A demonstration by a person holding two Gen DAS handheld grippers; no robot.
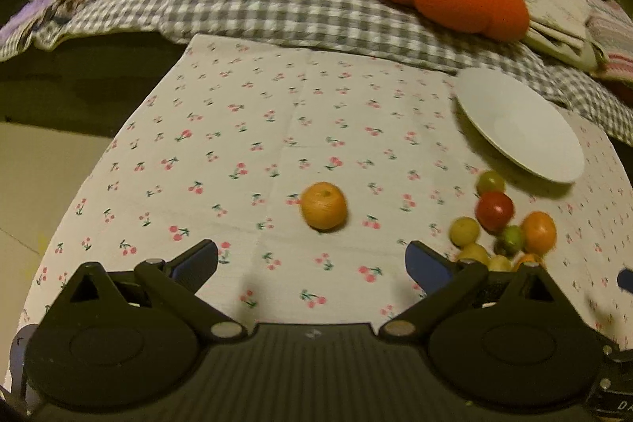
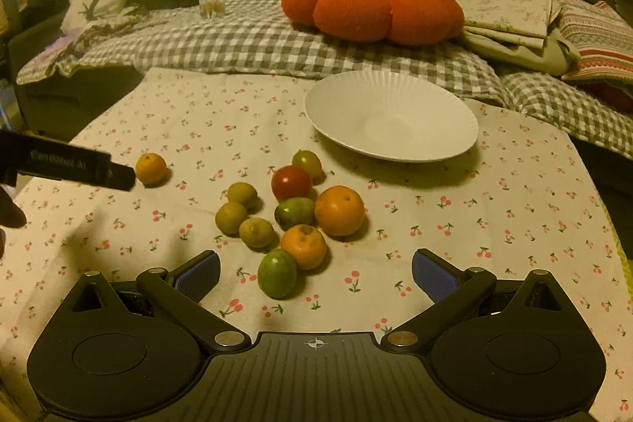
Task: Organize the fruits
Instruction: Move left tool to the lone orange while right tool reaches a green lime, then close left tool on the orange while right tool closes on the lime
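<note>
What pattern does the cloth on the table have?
Small red cherries with green stems on a white tablecloth; the right wrist view shows it best.

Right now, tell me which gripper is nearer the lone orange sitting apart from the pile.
Left. The left gripper hangs open just short of the lone orange; the right gripper hangs open by the fruit pile, farther away.

Clustered mixed fruits [image 2: 292, 212] near empty white plate [image 2: 391, 117], one orange [image 2: 150, 168] apart
</note>
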